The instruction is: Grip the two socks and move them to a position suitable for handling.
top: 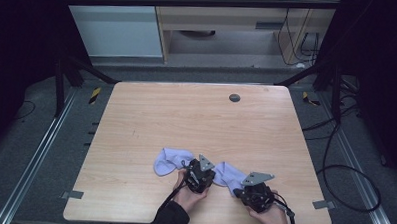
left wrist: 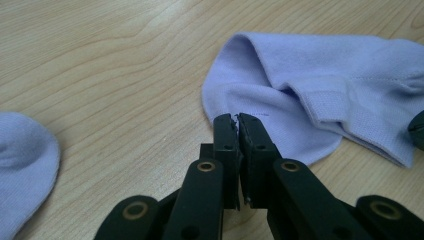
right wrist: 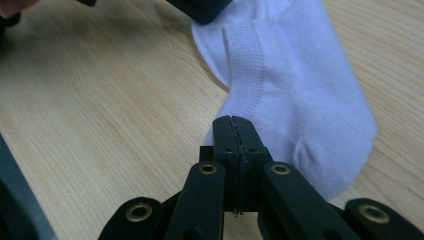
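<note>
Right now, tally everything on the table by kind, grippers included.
Lilac socks: 2, the left sock and the right sock
Handheld grippers: 2, the left gripper and the right gripper, each with its jaws shut at a sock's edge
Round dark discs: 1, the disc near the far edge
Total: 5

From above our own side of the table (top: 136, 120) we look forward and down on the whole wooden top, from well back. The left gripper view sits low and close over the wood, looking along that gripper's jaws at a lilac sock (left wrist: 320, 85). The right gripper view is equally close, facing along its own jaws at the same sock (right wrist: 300, 100), and we share it with the high view (top: 228, 174).
</note>
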The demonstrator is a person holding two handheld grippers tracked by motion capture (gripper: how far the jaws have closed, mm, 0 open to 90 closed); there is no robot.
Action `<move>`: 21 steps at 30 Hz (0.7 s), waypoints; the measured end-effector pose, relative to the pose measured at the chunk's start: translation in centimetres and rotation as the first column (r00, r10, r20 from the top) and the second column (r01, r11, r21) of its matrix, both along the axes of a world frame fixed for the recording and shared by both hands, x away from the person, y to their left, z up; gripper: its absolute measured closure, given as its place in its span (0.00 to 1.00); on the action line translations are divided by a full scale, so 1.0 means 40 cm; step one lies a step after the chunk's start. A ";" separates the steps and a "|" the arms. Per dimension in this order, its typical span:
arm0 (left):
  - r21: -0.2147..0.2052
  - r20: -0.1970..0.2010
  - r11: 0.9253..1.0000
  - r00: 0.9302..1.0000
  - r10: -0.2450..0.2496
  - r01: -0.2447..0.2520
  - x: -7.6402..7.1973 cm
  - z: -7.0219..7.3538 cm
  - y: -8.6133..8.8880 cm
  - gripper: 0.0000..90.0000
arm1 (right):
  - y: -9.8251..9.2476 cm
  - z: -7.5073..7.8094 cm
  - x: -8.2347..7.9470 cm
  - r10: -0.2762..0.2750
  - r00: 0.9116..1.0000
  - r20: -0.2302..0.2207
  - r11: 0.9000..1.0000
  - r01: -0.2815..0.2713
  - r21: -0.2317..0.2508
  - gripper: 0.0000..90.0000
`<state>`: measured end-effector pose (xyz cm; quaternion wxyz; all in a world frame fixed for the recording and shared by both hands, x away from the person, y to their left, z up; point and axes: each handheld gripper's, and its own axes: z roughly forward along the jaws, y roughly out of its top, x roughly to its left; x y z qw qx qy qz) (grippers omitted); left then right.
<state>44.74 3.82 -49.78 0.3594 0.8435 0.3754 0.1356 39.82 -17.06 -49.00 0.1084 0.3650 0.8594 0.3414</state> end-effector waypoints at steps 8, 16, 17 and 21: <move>-0.004 -0.002 1.000 1.000 -0.004 0.004 0.001 0.000 0.000 0.97 | -0.022 0.027 0.002 -0.034 0.998 0.054 0.998 0.031 0.050 0.99; -0.003 -0.001 1.000 1.000 -0.003 0.003 0.000 -0.001 0.000 0.97 | -0.015 -0.005 0.005 -0.013 0.999 0.051 0.999 0.011 0.041 0.78; -0.003 -0.001 1.000 1.000 -0.003 0.003 0.000 -0.001 0.000 0.96 | -0.011 -0.009 0.004 -0.006 0.999 0.047 1.000 0.004 0.030 0.78; -0.003 0.000 1.000 1.000 -0.003 0.003 0.000 -0.001 0.000 0.96 | -0.004 -0.016 0.006 0.012 0.999 0.033 1.000 -0.013 0.016 0.81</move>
